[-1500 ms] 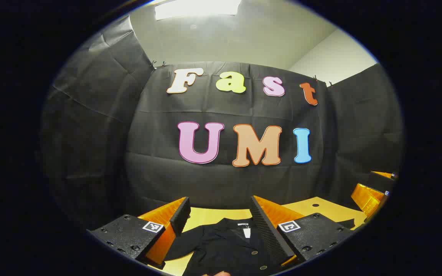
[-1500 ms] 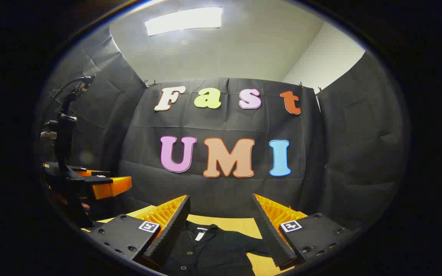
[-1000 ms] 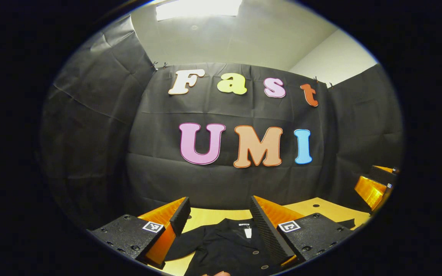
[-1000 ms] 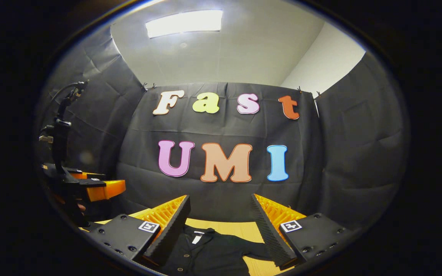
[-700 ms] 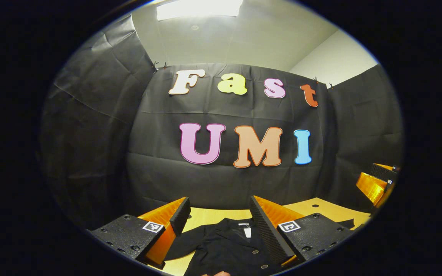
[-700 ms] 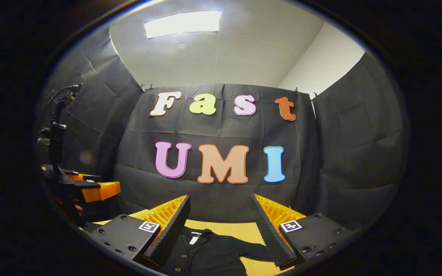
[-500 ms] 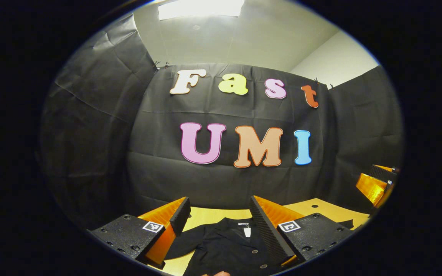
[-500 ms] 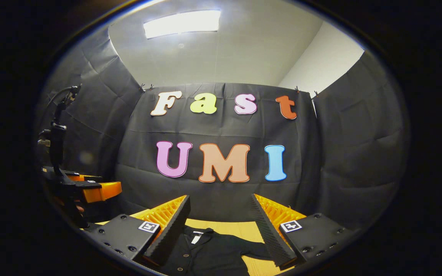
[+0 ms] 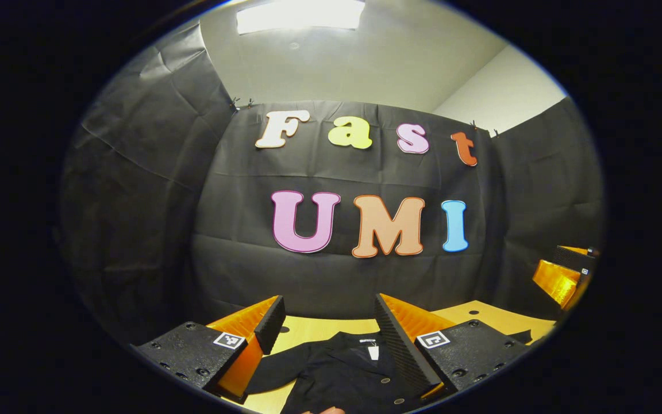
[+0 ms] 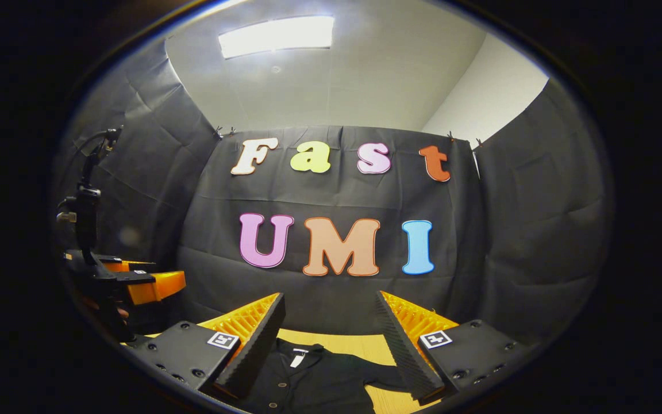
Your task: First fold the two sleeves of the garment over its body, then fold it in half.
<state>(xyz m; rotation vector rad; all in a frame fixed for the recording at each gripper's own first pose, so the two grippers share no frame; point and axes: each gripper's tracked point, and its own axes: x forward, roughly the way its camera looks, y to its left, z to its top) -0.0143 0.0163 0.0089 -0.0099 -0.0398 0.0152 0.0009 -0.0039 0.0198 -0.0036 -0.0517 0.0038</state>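
Plainly, left gripper view: the left gripper (image 9: 325,322) hangs above the table (image 9: 480,313), jaws spread wide and empty.
Garment, left gripper view: the garment (image 9: 337,374) lies flat on the table, below and ahead of the fingers, collar at the far end, long axis running away from the gripper.
Left sleeve: it (image 9: 273,368) spreads out sideways under the left finger, unfolded.
Other tool: the right gripper (image 9: 564,276) shows far off at the right edge.
Right gripper view: the right gripper (image 10: 328,322) also hangs released and empty above the garment (image 10: 314,379).
Right sleeve: it (image 10: 385,376) reaches out under the right finger, unfolded.
Nearer hand: each gripper looks nearest its own-side sleeve; which should go first I cannot tell.
Stage: judged as the start, no fold made.
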